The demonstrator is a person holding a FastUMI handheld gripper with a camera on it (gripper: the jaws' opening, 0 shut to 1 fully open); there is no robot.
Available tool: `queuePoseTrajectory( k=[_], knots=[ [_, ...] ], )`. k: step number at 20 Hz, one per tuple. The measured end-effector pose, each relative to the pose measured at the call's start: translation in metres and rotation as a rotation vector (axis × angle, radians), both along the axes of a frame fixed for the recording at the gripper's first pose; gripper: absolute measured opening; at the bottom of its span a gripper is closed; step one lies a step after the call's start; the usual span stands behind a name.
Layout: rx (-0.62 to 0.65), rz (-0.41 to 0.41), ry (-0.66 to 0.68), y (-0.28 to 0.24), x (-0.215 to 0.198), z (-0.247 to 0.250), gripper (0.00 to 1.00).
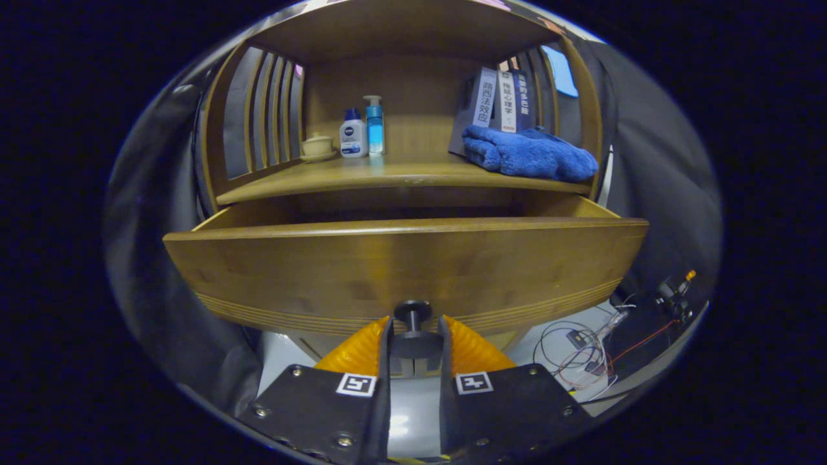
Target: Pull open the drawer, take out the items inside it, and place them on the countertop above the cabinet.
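The wooden drawer [400,265] stands pulled out of the cabinet, its front panel facing me. Its dark round knob [413,311] sits low on the panel, and my gripper [414,342] is shut on that knob, with an orange finger [362,349] pressed against each side. The drawer's inside is hidden behind the front panel; I see only its rim and side walls. Above it lies the wooden countertop [387,175].
On the countertop stand a small cream lidded cup [317,145], a white bottle [353,134] and a blue pump bottle [374,124] at the back left. A folded blue towel [530,155] and upright books [501,100] are on the right. Loose cables [581,352] lie on the floor, lower right.
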State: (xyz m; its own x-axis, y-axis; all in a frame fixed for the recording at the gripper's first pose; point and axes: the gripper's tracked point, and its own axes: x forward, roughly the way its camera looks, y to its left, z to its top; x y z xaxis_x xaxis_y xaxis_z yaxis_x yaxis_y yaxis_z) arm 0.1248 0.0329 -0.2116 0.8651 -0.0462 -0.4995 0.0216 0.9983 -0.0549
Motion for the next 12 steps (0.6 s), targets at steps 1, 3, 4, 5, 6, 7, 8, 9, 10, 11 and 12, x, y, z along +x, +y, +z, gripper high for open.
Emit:
queuePoseTrajectory(
  k=[1,3,4,5,6,7,8,9,10,11,12],
  knots=[
    [-0.006,-0.006,0.006,-0.002,-0.011,-0.001,0.31],
    [-0.018,-0.015,0.021,-0.004,-0.031,-0.001,0.31],
    [-0.019,-0.021,0.027,-0.004,-0.041,-0.001,0.31],
    [-0.02,-0.031,0.036,-0.006,-0.049,-0.004,0.31],
    [-0.023,-0.037,0.051,-0.007,-0.058,-0.008,0.31],
    [-0.01,-0.039,0.037,-0.006,-0.063,-0.008,0.3],
    [0.0,-0.046,0.04,-0.004,-0.064,-0.015,0.31],
    [0.003,-0.049,0.035,-0.005,-0.065,-0.008,0.31],
    [-0.006,-0.044,0.03,-0.005,-0.064,-0.007,0.31],
    [-0.016,-0.036,0.038,-0.005,-0.066,-0.01,0.3],
    [-0.016,-0.037,0.034,-0.005,-0.065,-0.008,0.31]
  ],
)
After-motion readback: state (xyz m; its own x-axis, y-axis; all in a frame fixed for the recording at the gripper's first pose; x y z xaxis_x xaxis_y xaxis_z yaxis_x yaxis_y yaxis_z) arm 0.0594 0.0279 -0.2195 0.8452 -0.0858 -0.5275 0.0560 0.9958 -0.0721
